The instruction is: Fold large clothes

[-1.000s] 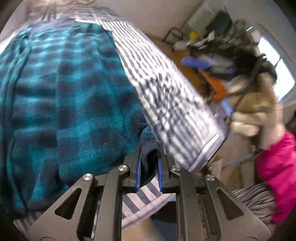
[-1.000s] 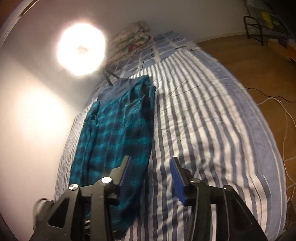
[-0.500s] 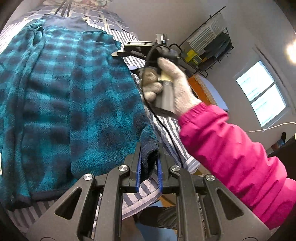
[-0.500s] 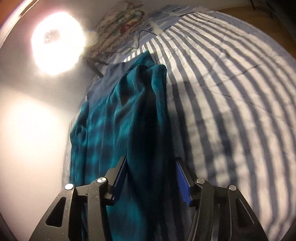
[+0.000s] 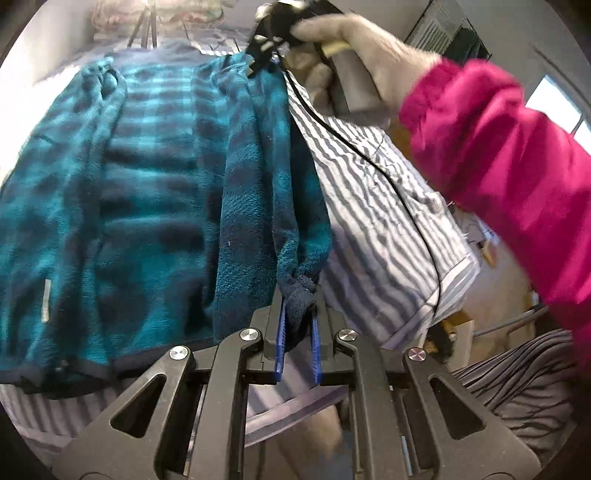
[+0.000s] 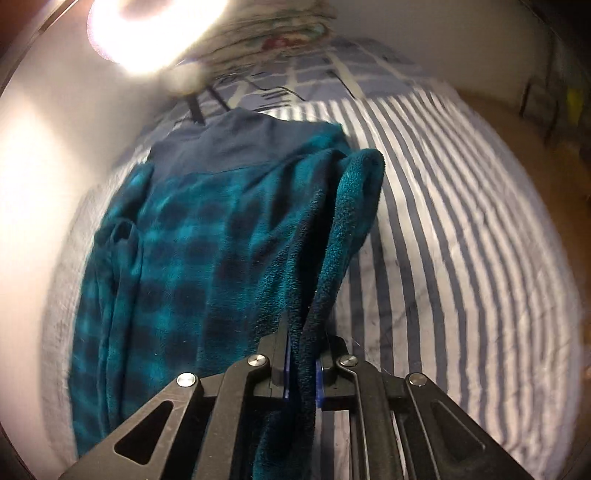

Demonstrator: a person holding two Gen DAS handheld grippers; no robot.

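Fleece (image 5: 147, 192) is pinched at its dark hem corner by the left gripper (image 5: 298, 325), low centre of the left view, and a raised side edge is clamped in the right gripper (image 6: 303, 365), low centre of the right view. The remainder is spread on the striped bed (image 6: 461, 240), frame left. A thin bite could be lost under the garment's weight, and the fold skewed.

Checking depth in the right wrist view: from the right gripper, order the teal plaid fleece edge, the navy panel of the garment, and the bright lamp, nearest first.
1. Teal plaid fleece edge: clamped in the right gripper.
2. Navy panel: garment's far end, upper centre.
3. Bright lamp: beyond the bed, top left.
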